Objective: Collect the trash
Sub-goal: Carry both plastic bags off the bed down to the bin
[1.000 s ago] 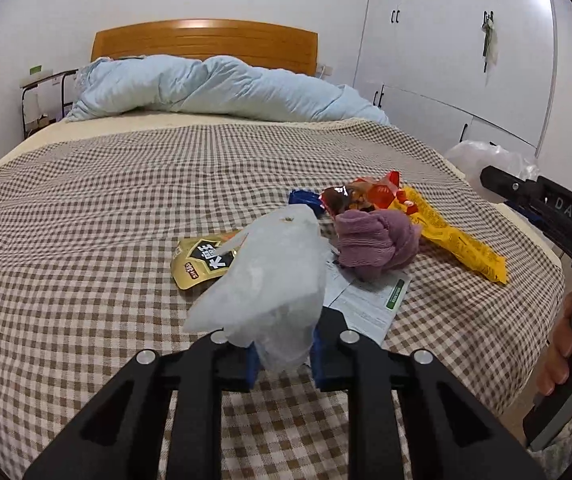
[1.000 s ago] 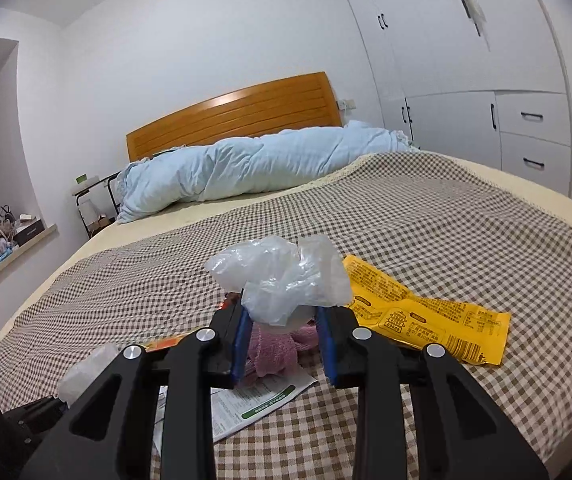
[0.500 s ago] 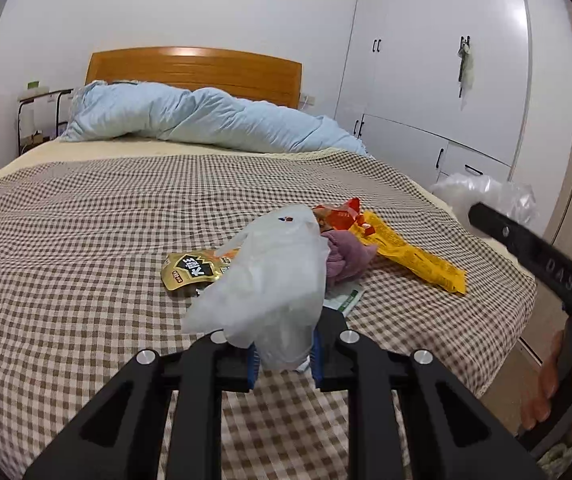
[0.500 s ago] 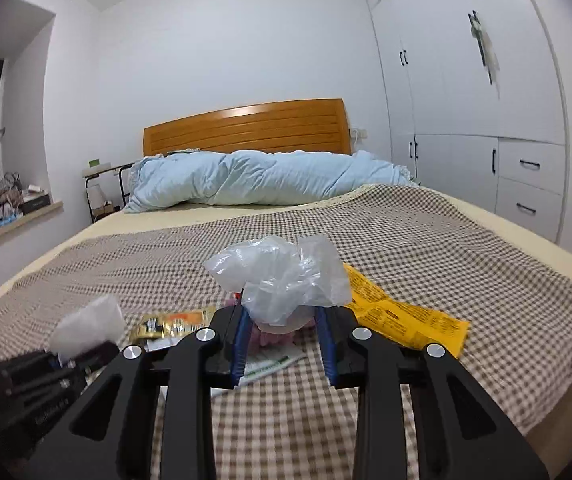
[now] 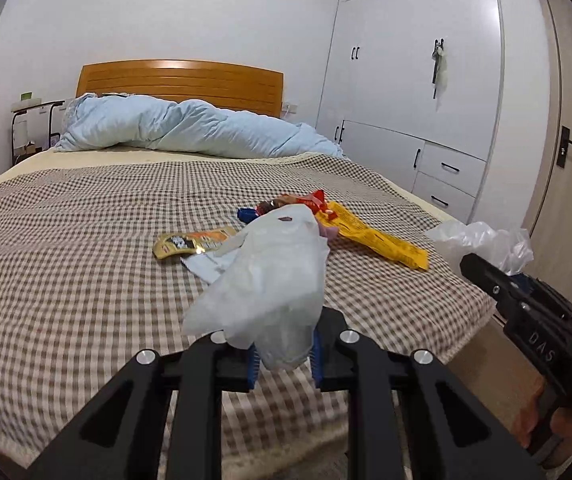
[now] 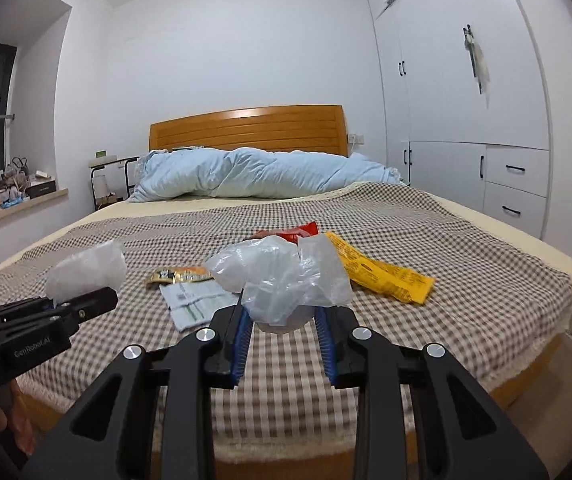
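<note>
A bedroom, its checked bed (image 5: 86,240) strewn with wrappers ahead of both tongs. Left tongs (image 5: 282,350) pinch a white tissue wad (image 5: 270,276); right tongs (image 6: 284,330) pinch a crumpled clear plastic bag (image 6: 282,280). Both pieces look feather-light, limp and slippery, best gripped at bunched folds.

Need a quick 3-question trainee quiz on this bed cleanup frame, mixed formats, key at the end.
1. True or false: the left gripper is shut on a white tissue.
2. What does the right gripper hold? A) clear plastic bag B) yellow wrapper C) paper leaflet
3. Fill in: the yellow wrapper lies on the ____ bedspread.

Key: 1 true; 2 A; 3 checked.
</note>
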